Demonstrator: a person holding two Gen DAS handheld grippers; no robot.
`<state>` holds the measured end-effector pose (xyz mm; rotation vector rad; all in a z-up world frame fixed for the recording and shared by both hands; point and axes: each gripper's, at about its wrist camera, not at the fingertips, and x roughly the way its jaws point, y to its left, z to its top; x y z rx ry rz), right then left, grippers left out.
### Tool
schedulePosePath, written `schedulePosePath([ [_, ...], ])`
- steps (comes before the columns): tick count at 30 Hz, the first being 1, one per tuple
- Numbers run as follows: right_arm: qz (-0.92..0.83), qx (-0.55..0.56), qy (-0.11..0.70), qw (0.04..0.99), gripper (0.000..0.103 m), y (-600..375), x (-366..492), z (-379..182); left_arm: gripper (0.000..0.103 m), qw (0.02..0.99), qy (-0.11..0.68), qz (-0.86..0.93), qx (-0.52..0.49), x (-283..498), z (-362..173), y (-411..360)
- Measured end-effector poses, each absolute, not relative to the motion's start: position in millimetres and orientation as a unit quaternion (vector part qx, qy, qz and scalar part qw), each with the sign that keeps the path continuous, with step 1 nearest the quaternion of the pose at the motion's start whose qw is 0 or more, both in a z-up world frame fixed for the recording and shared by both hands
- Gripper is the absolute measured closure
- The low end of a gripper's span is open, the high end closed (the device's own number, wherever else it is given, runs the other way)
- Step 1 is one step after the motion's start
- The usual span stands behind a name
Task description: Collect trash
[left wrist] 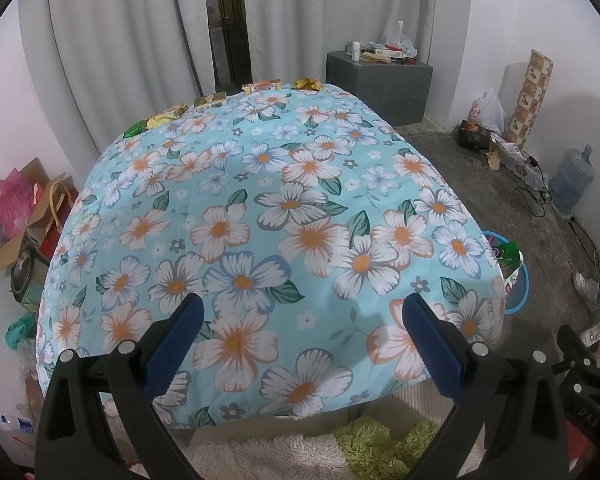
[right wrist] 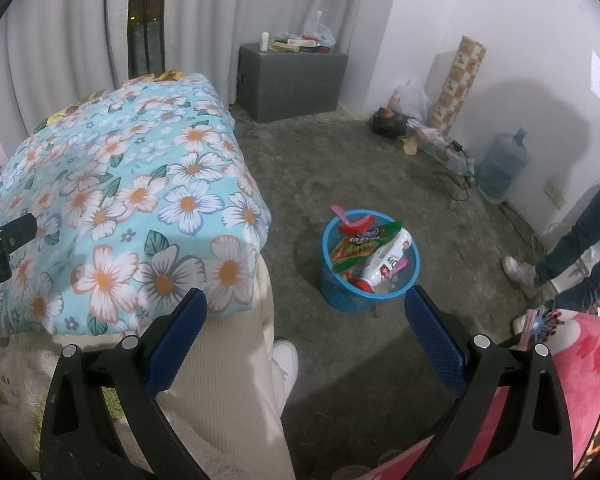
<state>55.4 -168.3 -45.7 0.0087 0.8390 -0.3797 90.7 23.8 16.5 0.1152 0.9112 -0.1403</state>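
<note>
A table under a blue floral cloth (left wrist: pixel 260 208) fills the left wrist view. Several snack wrappers lie along its far edge: a green and yellow one (left wrist: pixel 156 122), a small box (left wrist: pixel 210 101), an orange packet (left wrist: pixel 262 86), a gold wrapper (left wrist: pixel 307 84). My left gripper (left wrist: pixel 304 312) is open and empty above the table's near part. A blue mesh basket (right wrist: pixel 370 262) full of wrappers and a white bottle stands on the floor right of the table (right wrist: pixel 120 200); its rim shows in the left wrist view (left wrist: pixel 516 288). My right gripper (right wrist: pixel 306 312) is open and empty, above the floor near the basket.
A grey cabinet (right wrist: pixel 292 76) with clutter stands at the back wall. A water jug (right wrist: pixel 500 168), bags and cables lie along the right wall. A person's legs (right wrist: pixel 572 252) stand at right. The holder's cream trousers and white shoe (right wrist: pixel 286 360) are below. Boxes and bags (left wrist: pixel 28 216) sit left of the table.
</note>
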Motion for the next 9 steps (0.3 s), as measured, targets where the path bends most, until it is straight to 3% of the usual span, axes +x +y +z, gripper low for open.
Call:
schedulePosePath([
  [9,-0.183,0.004,0.405,0.896,0.008,-169.7,55.2,-44.7,0.006,0.893,0.442,-0.068,0.056,91.8,15.5,23.2],
])
